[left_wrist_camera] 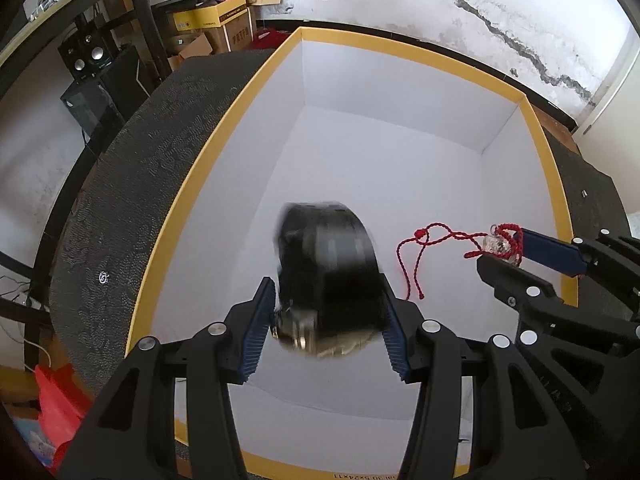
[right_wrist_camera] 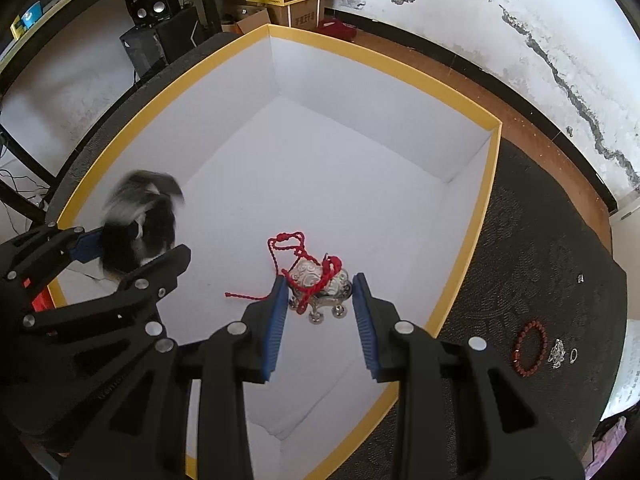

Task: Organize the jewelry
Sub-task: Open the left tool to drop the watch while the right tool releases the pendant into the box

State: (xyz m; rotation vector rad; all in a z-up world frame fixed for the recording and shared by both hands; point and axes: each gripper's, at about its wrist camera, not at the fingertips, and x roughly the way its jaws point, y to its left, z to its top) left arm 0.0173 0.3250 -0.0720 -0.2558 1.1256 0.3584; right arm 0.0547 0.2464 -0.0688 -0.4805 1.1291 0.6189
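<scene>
A: Where does everything sit?

B: Both claws are over the yellow-rimmed white box [right_wrist_camera: 494, 168] on the dark desk [right_wrist_camera: 532, 240]. The left claw [left_wrist_camera: 328, 322] has its pads spread wide around a blurred black item with a gold-coloured part at its base [left_wrist_camera: 328, 276]; the blur suggests it is dropping free, though I cannot tell whether a pad touches it. The right claw [right_wrist_camera: 320, 304] has the silver lock pendant [right_wrist_camera: 320, 284] on its red cord [right_wrist_camera: 288, 246] between its pads, which look partly open; whether they grip it I cannot tell.

A: How should the drop be done well?

B: Probably lower the pendant close to the box floor before letting go fully, so the cord does not snag a pad. Keep it apart from the black item to avoid tangles.

A: Anything left?

B: A red bead bracelet [right_wrist_camera: 530, 348], a clear trinket [right_wrist_camera: 557, 353] and a small ring [right_wrist_camera: 574, 355] lie near the desk's right edge, outside the box.
</scene>
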